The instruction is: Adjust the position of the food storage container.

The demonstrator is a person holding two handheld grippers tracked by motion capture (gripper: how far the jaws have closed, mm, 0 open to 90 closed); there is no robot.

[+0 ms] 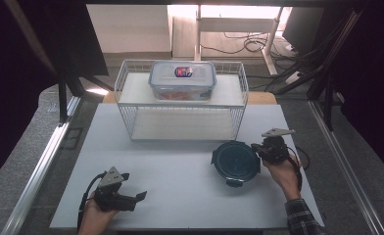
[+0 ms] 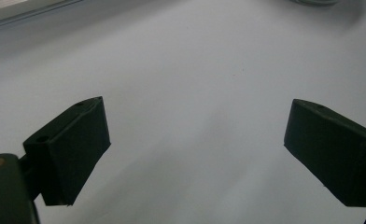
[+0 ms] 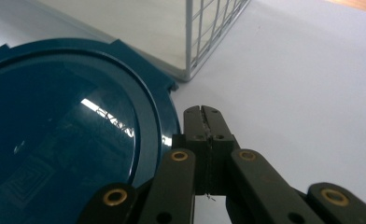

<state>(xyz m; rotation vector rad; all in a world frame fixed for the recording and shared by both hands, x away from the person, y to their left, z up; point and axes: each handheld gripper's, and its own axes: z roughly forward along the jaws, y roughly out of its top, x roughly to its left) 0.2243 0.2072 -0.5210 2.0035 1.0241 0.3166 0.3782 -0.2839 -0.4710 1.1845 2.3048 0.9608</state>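
A round dark-teal lidded container (image 1: 235, 161) sits on the white table (image 1: 180, 191), in front of the wire rack. My right gripper (image 1: 256, 147) rests just right of it with its jaws pressed together and nothing between them. In the right gripper view the shut right gripper (image 3: 203, 111) lies against the rim of the container's lid (image 3: 64, 140). My left gripper (image 1: 135, 186) is held low at the front left of the table, jaws wide apart. The left gripper view shows the left gripper (image 2: 195, 140) open over bare table.
A white wire rack (image 1: 180, 110) stands at the back middle of the table, with a clear rectangular lidded box (image 1: 182, 81) on its top shelf. The rack's corner (image 3: 204, 37) is close ahead of the right gripper. Dark frames and cables flank the table.
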